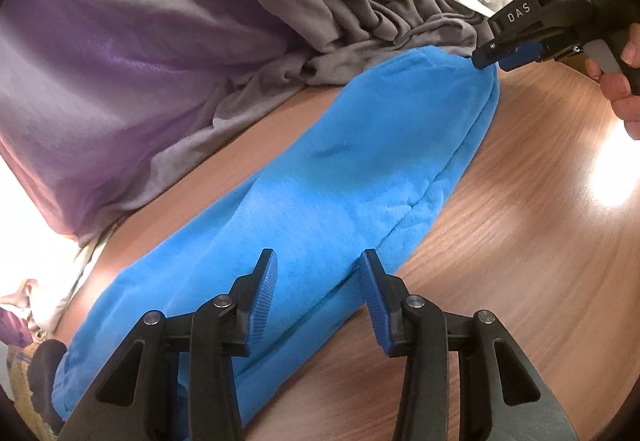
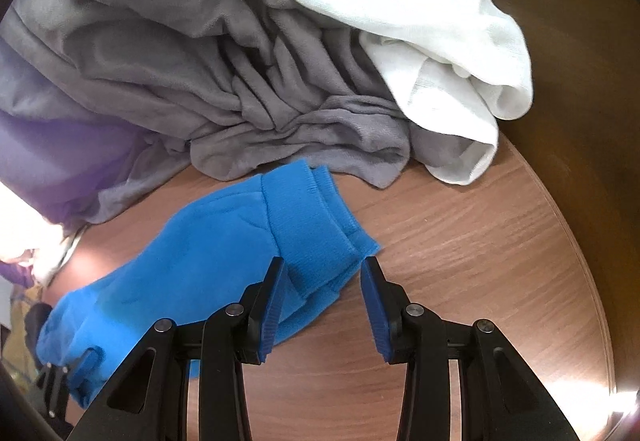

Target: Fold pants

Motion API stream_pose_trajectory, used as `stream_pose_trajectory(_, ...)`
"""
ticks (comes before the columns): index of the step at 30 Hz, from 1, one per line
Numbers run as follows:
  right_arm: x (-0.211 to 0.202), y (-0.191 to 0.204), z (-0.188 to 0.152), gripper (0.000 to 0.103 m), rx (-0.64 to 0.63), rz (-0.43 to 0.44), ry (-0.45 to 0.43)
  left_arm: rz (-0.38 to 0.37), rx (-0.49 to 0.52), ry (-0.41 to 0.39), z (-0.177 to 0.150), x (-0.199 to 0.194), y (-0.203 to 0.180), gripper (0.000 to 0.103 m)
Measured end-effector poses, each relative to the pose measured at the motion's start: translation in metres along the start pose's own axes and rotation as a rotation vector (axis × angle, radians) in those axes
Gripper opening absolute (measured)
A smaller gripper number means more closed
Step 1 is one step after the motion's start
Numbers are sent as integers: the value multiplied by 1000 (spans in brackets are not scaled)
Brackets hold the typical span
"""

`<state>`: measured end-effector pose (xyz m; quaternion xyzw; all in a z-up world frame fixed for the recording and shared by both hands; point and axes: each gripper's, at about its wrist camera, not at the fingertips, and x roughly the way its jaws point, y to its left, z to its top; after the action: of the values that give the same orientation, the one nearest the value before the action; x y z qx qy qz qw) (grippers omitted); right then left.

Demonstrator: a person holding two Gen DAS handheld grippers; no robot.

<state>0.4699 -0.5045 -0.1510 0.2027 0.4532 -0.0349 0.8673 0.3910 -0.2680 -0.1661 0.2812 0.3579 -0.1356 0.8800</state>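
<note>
Bright blue fleece pants (image 1: 340, 177) lie folded lengthwise across the wooden table (image 1: 520, 221). My left gripper (image 1: 318, 273) is open and hovers over the near part of the pants, holding nothing. My right gripper (image 2: 323, 277) is open, with its jaws just above the ribbed cuff end of the pants (image 2: 304, 209). In the left wrist view the right gripper (image 1: 486, 59) shows at the pants' far end, held by a hand. In the right wrist view the left gripper (image 2: 76, 365) appears at the pants' far left end.
A crumpled grey garment (image 2: 200, 61) and a white cloth (image 2: 420, 21) lie piled behind the pants. A purple-tinted cloth (image 1: 100, 61) covers the left. The round table edge (image 2: 580, 261) curves at the right. More clothes (image 1: 20, 321) lie at the far left.
</note>
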Motion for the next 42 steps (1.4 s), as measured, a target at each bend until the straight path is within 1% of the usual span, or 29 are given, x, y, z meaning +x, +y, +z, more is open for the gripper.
stream_pose_trajectory(4, 4, 2, 3, 40, -12, -12, -6, -13, -15, 17, -3, 3, 0, 42)
stream_pose_trajectory(8, 11, 5, 6, 39, -16, -18, 9, -24, -35, 23, -3, 6, 1, 42)
stream_pose_trajectory(9, 12, 6, 6, 33, -22, -19, 12, -28, -36, 24, -2, 6, 1, 41)
stream_pose_trajectory(10, 12, 6, 6, 23, -25, -21, 10, -36, -38, 24, -2, 6, 1, 38)
stream_pose_trajectory(13, 12, 10, 8, 15, -55, -39, 3, -55, -37, 27, -1, 7, 0, 31)
stream_pose_trajectory(15, 9, 12, 10, 13, -66, -42, -5, -71, -29, 29, -1, 8, -1, 24)
stream_pose_trajectory(17, 4, 14, 10, 12, -73, -45, -25, -77, -27, 32, 0, 8, -1, 8)
stream_pose_trajectory(19, -2, 15, 11, 12, -82, -46, -44, -84, -34, 37, 1, 7, 2, 6)
stream_pose_trajectory(21, -8, 17, 13, 11, -95, -49, -65, -84, -52, 22, 5, -1, 6, 6)
stream_pose_trajectory(25, -24, 18, 21, 7, -114, -64, -114, -124, -83, -17, 15, -26, 12, 6)
stream_pose_trajectory(26, -27, 17, 23, 7, -119, -70, -126, -137, -88, -20, 17, -29, 11, 6)
stream_pose_trajectory(28, -32, 16, 26, 7, -130, -79, -149, -168, -100, 5, 16, -25, 6, 6)
stream_pose_trajectory(30, -28, 13, 28, 7, -139, -85, -145, -193, -105, 41, 12, -14, 0, 6)
stream_pose_trajectory(33, -12, 5, 28, 7, -138, -87, -116, -187, -92, 70, 7, -4, -10, 6)
stream_pose_trajectory(36, -1, 1, 23, 7, -145, -111, -95, -174, -85, 70, 3, -2, -15, 6)
stream_pose_trajectory(39, 2, -3, 20, 7, -151, -114, -98, -165, -69, 68, 1, 0, -21, 6)
stream_pose_trajectory(42, 7, -2, 19, 7, -179, -142, -93, -163, -72, 64, 0, 0, -22, 7)
